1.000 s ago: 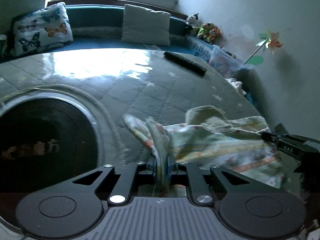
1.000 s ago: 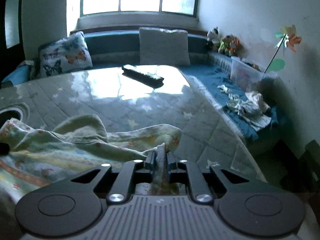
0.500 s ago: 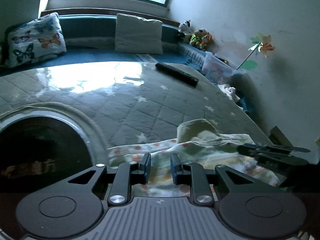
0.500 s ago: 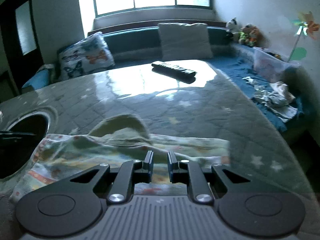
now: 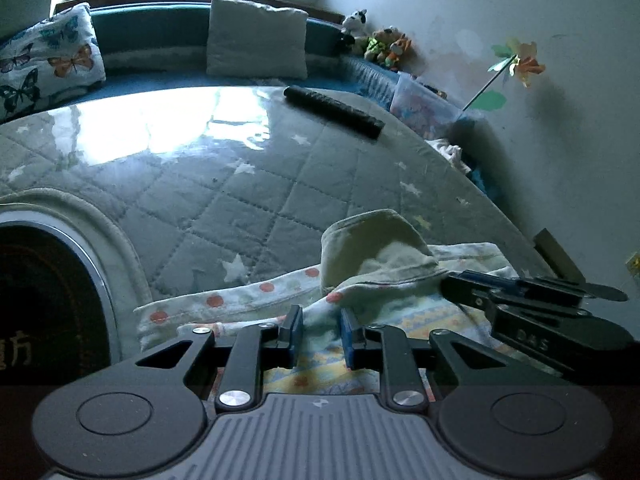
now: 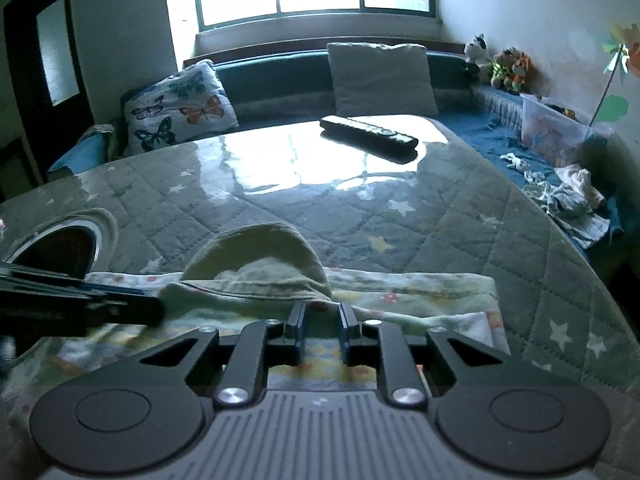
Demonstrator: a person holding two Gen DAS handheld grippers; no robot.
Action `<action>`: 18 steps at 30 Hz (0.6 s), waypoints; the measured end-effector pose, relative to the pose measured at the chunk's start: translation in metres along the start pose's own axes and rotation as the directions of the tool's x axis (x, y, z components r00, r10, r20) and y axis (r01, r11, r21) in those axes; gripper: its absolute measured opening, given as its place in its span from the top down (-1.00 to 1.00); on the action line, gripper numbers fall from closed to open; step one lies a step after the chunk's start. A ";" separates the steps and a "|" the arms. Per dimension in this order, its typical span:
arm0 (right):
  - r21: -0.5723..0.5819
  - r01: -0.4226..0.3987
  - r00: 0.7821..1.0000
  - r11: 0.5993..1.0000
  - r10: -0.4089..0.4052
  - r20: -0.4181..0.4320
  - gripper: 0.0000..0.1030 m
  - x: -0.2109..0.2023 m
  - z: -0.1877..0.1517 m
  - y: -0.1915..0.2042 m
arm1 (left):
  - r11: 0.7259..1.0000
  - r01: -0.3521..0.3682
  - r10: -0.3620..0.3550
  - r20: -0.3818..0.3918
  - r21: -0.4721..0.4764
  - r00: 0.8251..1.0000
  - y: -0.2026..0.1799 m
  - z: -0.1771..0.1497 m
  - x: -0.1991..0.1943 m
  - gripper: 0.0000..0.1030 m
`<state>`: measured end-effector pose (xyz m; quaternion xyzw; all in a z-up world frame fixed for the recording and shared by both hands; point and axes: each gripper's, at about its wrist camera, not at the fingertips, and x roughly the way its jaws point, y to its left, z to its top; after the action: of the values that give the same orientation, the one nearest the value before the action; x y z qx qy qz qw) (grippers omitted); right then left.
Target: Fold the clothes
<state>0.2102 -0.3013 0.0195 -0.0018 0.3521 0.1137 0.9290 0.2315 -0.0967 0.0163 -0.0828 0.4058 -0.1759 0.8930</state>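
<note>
A small garment point(image 5: 240, 300) with coloured dots and stripes lies flat on the quilted table cover point(image 5: 248, 208), its pale green hood point(image 5: 384, 240) raised at the far side. My left gripper point(image 5: 320, 334) hovers low over its near edge, open, cloth beneath the gap and not pinched. Its right neighbour, my right gripper point(image 5: 520, 292), reaches in over the same cloth. In the right wrist view the garment point(image 6: 420, 292) and hood point(image 6: 260, 252) lie just ahead of the right gripper point(image 6: 322, 324), whose jaws are opening with nothing gripped. The left gripper point(image 6: 80, 300) enters from the left.
A black remote control point(image 6: 368, 136) lies far back on the table. A round dark opening point(image 5: 40, 300) with a raised rim sits at the left. A bench behind holds pillows point(image 6: 380, 76), a plastic box point(image 6: 556, 132) and loose clothes point(image 6: 572, 196). The table edge curves away on the right.
Both grippers were shut on the garment's raised edge; they have let go and opened. The cloth now lies folded flat, and both grippers have drawn back low over it.
</note>
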 end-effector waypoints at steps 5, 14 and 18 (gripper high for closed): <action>-0.048 -0.041 0.999 0.998 0.041 0.001 0.68 -0.015 -0.005 0.011 | 1.000 -0.009 0.009 0.001 0.005 1.000 -0.002 -0.002 -0.005 0.58; -0.123 -0.058 0.998 0.991 0.056 -0.014 0.54 -0.041 -0.027 0.031 | 0.998 -0.032 0.031 0.021 0.058 0.999 -0.012 -0.015 -0.028 0.53; -0.153 -0.056 0.998 0.987 0.055 -0.015 0.38 -0.053 -0.041 0.039 | 0.997 -0.043 0.041 0.025 0.067 0.999 -0.016 -0.024 -0.038 0.53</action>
<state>0.1366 -0.2774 0.0261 -0.0639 0.3470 0.1663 0.9208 0.1866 -0.0976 0.0315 -0.0460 0.3909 -0.1699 0.9035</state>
